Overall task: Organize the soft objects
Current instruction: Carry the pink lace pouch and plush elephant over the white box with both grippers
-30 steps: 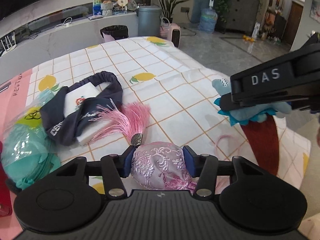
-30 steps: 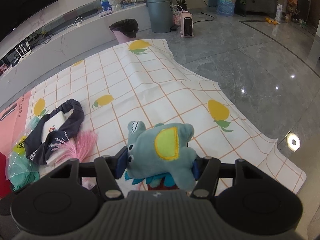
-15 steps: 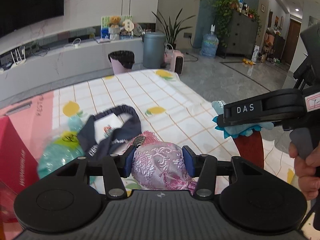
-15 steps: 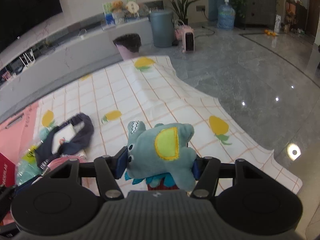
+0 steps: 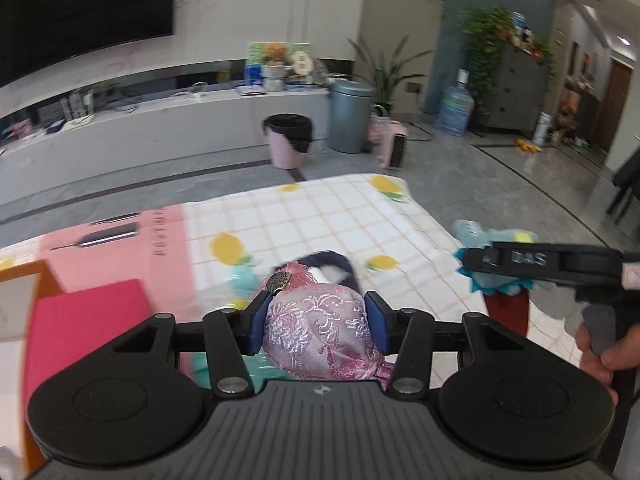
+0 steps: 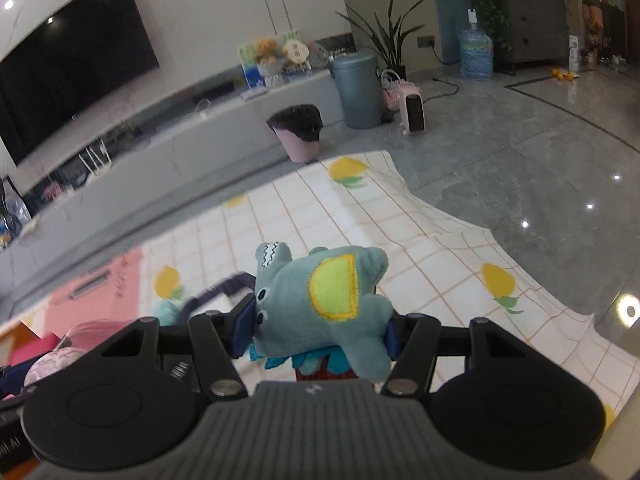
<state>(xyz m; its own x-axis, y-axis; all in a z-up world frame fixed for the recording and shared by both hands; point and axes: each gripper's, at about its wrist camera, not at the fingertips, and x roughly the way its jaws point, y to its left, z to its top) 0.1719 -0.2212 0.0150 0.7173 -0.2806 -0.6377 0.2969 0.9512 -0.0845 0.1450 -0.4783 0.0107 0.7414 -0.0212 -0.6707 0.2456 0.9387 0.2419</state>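
My left gripper (image 5: pixel 316 324) is shut on a pink brocade pouch (image 5: pixel 320 334) with a metal bead and pink tassel, held above the table. My right gripper (image 6: pixel 316 326) is shut on a teal plush crocodile (image 6: pixel 324 304) with a yellow-green patch, also lifted; it shows at the right of the left wrist view (image 5: pixel 496 264). On the lemon-print tablecloth (image 5: pixel 320 220) lie a dark navy headband (image 5: pixel 332 260) over a white item and a teal bagged bundle (image 5: pixel 244 280), partly hidden behind the pouch.
A red box (image 5: pixel 84 320) stands at the left, beside a pink mat (image 5: pixel 120 240) and an orange-edged box (image 5: pixel 24 280). A dark red object (image 5: pixel 506 312) hangs under the plush. The tablecloth's right edge (image 6: pixel 540 300) drops to the tiled floor.
Both grippers have risen and tilted up with their loads; the table looks farther below. The left view has swung left, bringing the red box and pink mat into sight.
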